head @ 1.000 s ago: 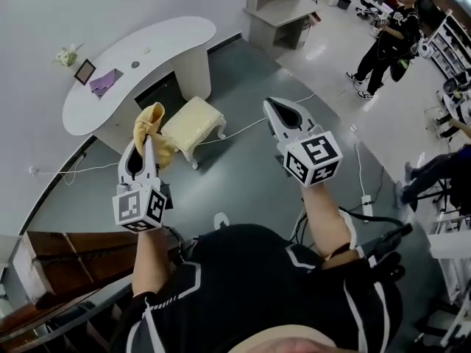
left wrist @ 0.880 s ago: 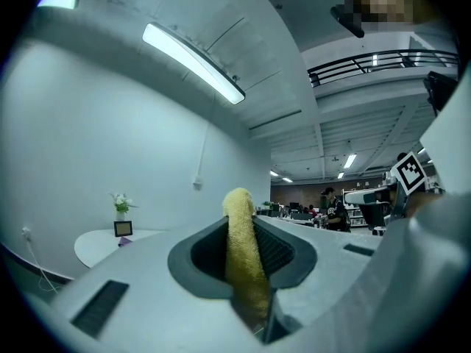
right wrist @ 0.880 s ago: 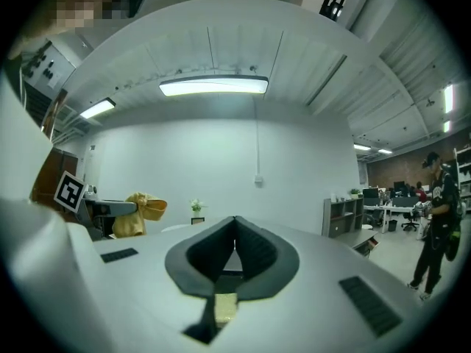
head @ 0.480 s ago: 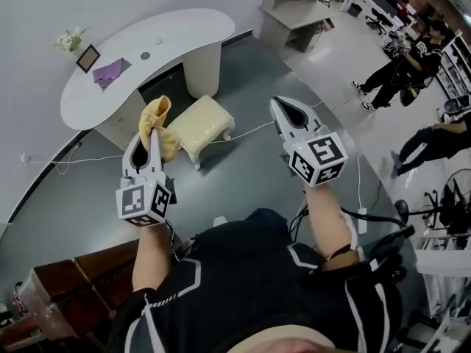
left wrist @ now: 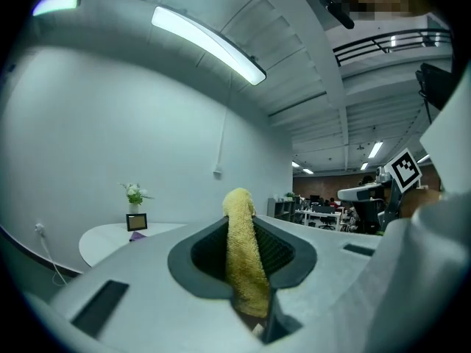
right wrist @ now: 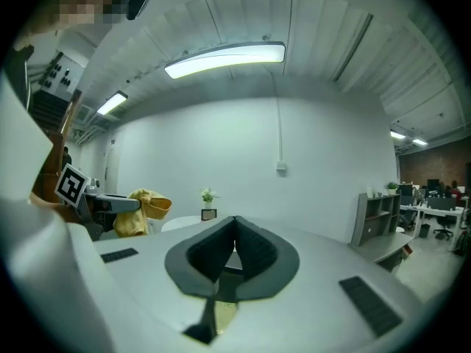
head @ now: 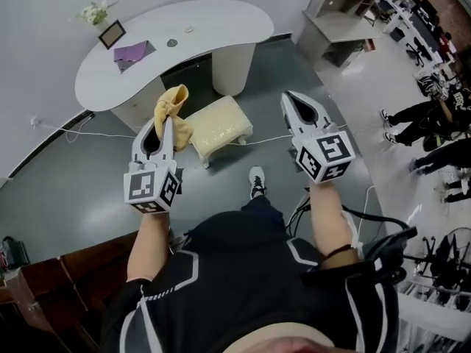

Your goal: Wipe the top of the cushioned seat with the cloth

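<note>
A pale yellow cushioned seat (head: 219,124) on short white legs stands on the floor in front of the white curved desk. My left gripper (head: 164,120) is held in the air to its left, shut on a yellow cloth (head: 175,112) that bunches out past the tips. The cloth (left wrist: 243,254) hangs between the jaws in the left gripper view. My right gripper (head: 292,98) hovers to the right of the seat, shut with nothing in it (right wrist: 234,225). The right gripper view also catches the cloth (right wrist: 143,212) at the left.
The white curved desk (head: 180,39) carries a small plant (head: 93,12), a picture frame (head: 112,33) and a purple sheet (head: 132,53). White cables (head: 88,133) run along the floor by the seat. Shelving (head: 340,13) and people (head: 419,116) are at the right. My shoe (head: 255,182) is near the seat.
The view has swung so the desk and seat sit more centrally and closer. Both grippers keep their hold and spacing, with the cloth still pinched in the left one.
</note>
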